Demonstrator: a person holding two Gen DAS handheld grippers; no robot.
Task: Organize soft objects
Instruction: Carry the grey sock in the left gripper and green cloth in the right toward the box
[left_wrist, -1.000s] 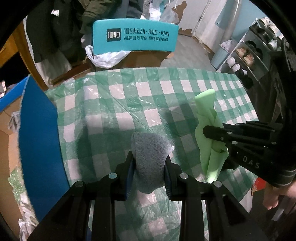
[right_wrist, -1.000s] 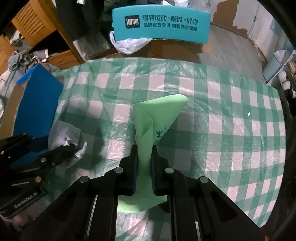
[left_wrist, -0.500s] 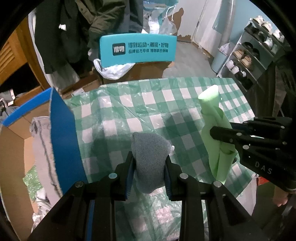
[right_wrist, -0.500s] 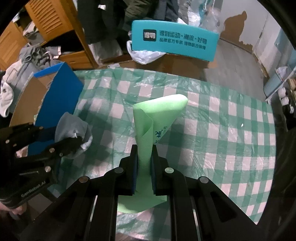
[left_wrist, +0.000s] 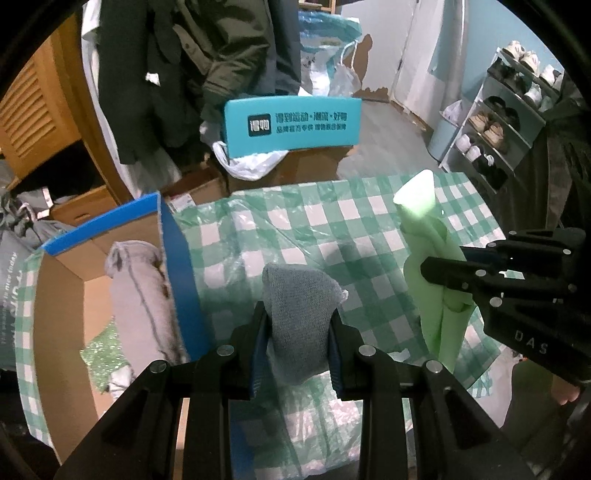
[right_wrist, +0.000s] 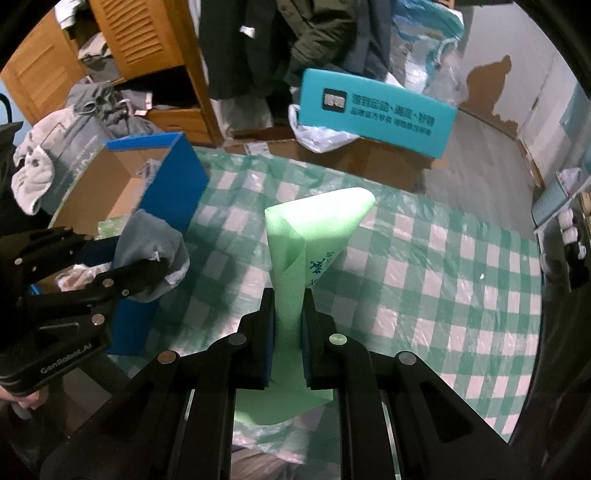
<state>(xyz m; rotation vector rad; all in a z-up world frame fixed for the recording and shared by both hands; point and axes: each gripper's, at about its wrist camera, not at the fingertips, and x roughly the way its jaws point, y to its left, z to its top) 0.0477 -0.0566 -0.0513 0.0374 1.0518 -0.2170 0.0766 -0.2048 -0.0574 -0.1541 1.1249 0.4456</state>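
My left gripper (left_wrist: 297, 325) is shut on a grey sock (left_wrist: 297, 314) and holds it above the green checked tablecloth (left_wrist: 295, 229), just right of the blue-rimmed cardboard box (left_wrist: 177, 258). The sock also shows in the right wrist view (right_wrist: 151, 251), with the left gripper (right_wrist: 147, 273) next to the box (right_wrist: 173, 173). My right gripper (right_wrist: 288, 325) is shut on a folded green foam sheet (right_wrist: 314, 229) held upright above the table. The sheet also shows in the left wrist view (left_wrist: 432, 280), with the right gripper (left_wrist: 439, 273) at the right.
A grey garment (left_wrist: 136, 295) lies inside the box. A teal sign (left_wrist: 291, 125) stands beyond the table's far edge, with a white plastic bag (left_wrist: 247, 166) under it. A shoe rack (left_wrist: 506, 122) is at the far right. Clothes and a wooden cabinet (right_wrist: 129, 48) are behind.
Both grippers have risen and pulled back with their loads. The box has come into view at the left, and the grey sock is now close beside its blue wall.
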